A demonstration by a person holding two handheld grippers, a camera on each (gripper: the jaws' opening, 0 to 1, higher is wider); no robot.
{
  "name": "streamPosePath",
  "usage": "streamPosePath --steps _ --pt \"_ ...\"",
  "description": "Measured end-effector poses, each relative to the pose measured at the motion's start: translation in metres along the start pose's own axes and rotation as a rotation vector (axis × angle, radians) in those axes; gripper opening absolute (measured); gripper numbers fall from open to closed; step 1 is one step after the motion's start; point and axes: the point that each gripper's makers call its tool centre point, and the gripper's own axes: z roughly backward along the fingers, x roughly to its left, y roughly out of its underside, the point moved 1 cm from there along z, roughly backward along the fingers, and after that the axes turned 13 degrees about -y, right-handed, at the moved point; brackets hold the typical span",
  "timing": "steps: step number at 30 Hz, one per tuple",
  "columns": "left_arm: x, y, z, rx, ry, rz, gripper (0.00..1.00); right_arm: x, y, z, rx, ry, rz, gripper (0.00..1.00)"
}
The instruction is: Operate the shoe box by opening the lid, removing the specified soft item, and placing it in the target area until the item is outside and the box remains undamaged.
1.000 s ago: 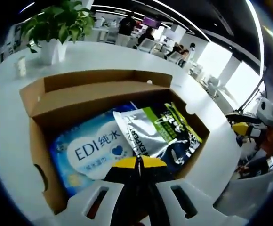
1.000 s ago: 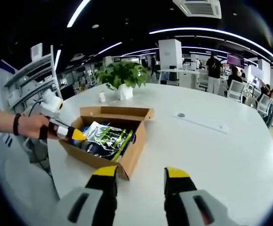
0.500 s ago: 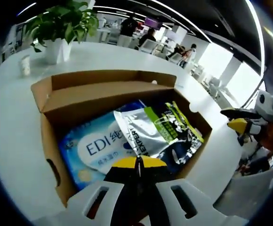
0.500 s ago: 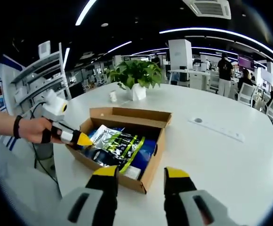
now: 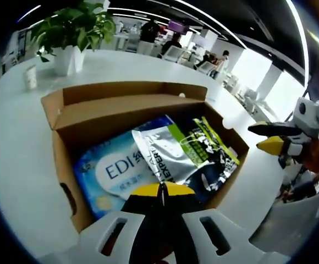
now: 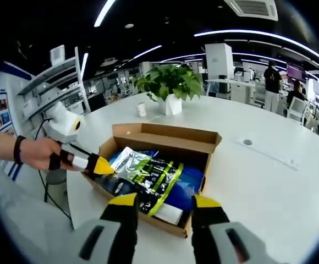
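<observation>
Left gripper view: the left gripper has its jaws closed, yellow tips meeting just above the near wall of the open shoe box. Ahead of the jaws, inside the box, a silver-green foil pouch lies on a blue wipes pack. The right gripper enters to the right.

Right gripper view: the right gripper's jaws stand open, empty, with the shoe box on the white table just ahead of and between them. A potted plant stands beyond.

The blue pack is partly covered by the silver pouch; its print is cut off at 3 o'clock.
</observation>
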Motion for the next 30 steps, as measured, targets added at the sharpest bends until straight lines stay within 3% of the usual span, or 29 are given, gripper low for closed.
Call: streamPosePath --steps 30 --pt "0.008 0.000 -0.006 -0.003 0.011 -0.011 0.00 0.005 0.010 -0.049 0.063 -0.077 -0.042 0.36"
